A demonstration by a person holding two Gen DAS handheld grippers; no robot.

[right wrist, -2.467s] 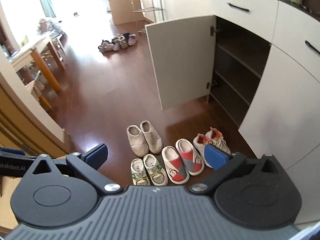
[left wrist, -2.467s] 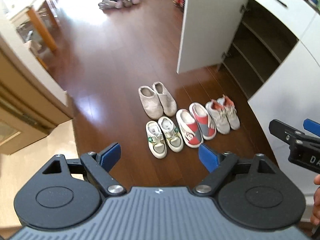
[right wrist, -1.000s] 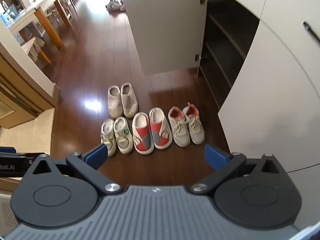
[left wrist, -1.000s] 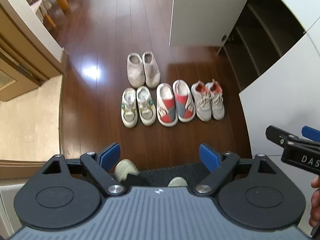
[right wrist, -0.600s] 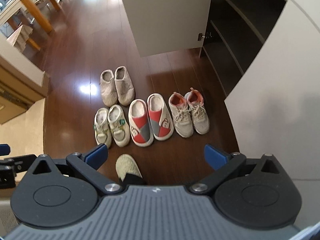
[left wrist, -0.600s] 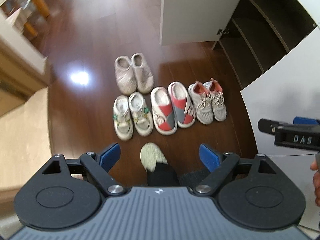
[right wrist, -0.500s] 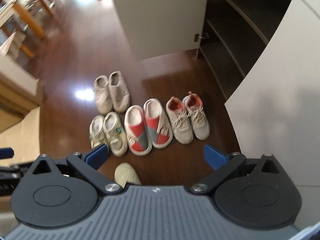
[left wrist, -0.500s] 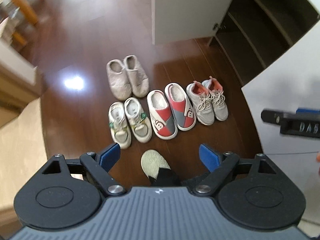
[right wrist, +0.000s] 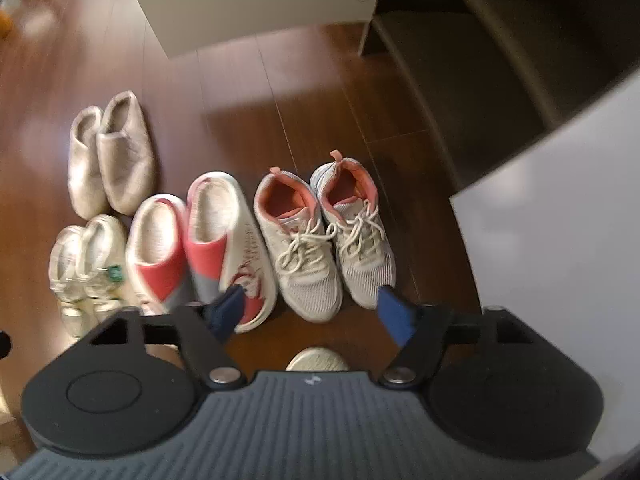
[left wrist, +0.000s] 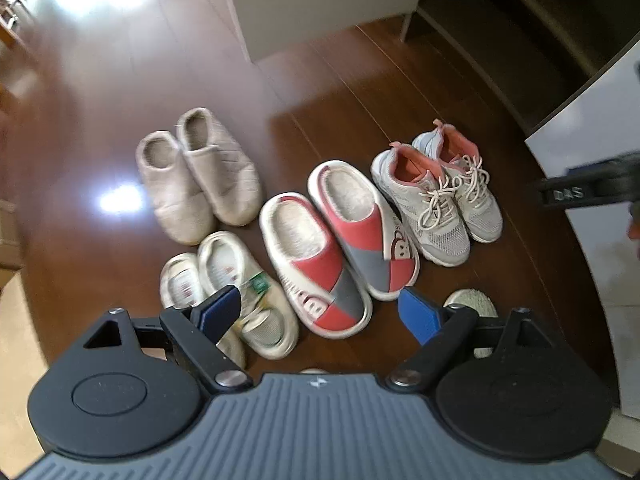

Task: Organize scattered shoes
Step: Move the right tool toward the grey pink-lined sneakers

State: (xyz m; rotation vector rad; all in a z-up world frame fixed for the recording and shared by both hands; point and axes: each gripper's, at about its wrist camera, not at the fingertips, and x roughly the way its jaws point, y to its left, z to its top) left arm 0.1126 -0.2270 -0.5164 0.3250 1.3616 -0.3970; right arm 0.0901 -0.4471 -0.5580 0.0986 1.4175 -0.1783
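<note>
Shoes sit paired on the floor [left wrist: 332, 92] before the open cabinet [right wrist: 480, 60]: beige slippers [left wrist: 196, 176], white sneakers [left wrist: 240, 292], red-grey slippers [left wrist: 340, 240] with blurred lettering, and laced trainers [right wrist: 324, 236]. Left gripper [left wrist: 320, 312] hangs wide open above them, holding nothing. Right gripper [right wrist: 310, 308], marked "DAS", is closing on air.

Your right gripper [right wrist: 310, 308] hangs low in the frame, jaws closing on nothing, above the sneakers [right wrist: 324, 236] at center; red slippers [right wrist: 192, 240] sit left, the open cabinet [right wrist: 500, 40] upper right.
</note>
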